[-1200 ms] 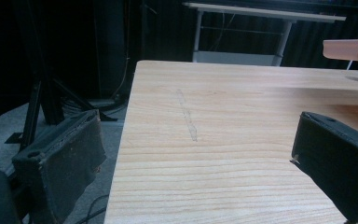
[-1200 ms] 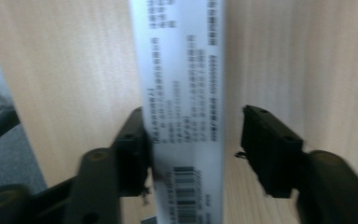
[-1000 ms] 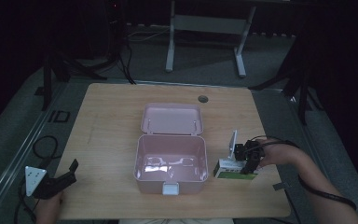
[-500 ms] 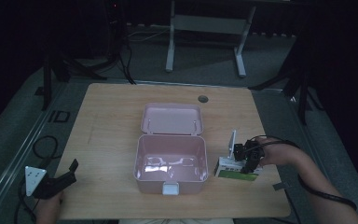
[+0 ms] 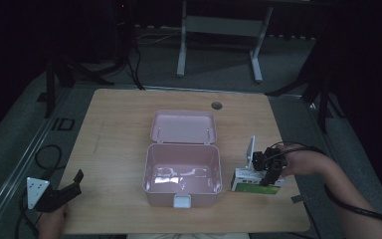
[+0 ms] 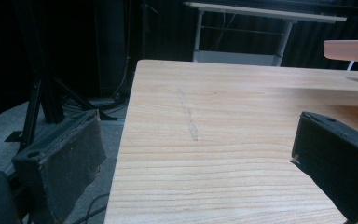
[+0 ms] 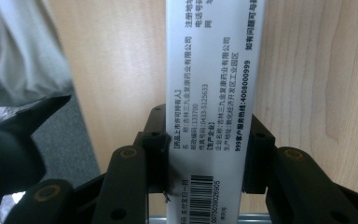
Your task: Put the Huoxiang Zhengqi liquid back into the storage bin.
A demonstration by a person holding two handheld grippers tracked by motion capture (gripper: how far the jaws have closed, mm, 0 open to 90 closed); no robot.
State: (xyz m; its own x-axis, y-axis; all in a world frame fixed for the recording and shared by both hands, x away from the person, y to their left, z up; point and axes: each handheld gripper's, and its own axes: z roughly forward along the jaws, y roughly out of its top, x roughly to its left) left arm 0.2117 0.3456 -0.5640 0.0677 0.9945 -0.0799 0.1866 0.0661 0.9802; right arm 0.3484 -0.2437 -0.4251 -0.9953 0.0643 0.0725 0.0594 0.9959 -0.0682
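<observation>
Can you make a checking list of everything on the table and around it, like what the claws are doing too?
Surface: wooden table with a round hole near the far edge; a faint scuff line shows in the left gripper view.
Job's things: pink box with its lid open, looks empty; white and green carton lying right of it.
Clutter: nothing seen.
Grippers: left claw open, over the table's near left corner, holding nothing; right claw closed on the carton's sides.
Cables: one runs from the right claw along the person's arm; a loop lies on the floor at left.
Surroundings: dark room, grey floor, a white table frame and black stands behind.
</observation>
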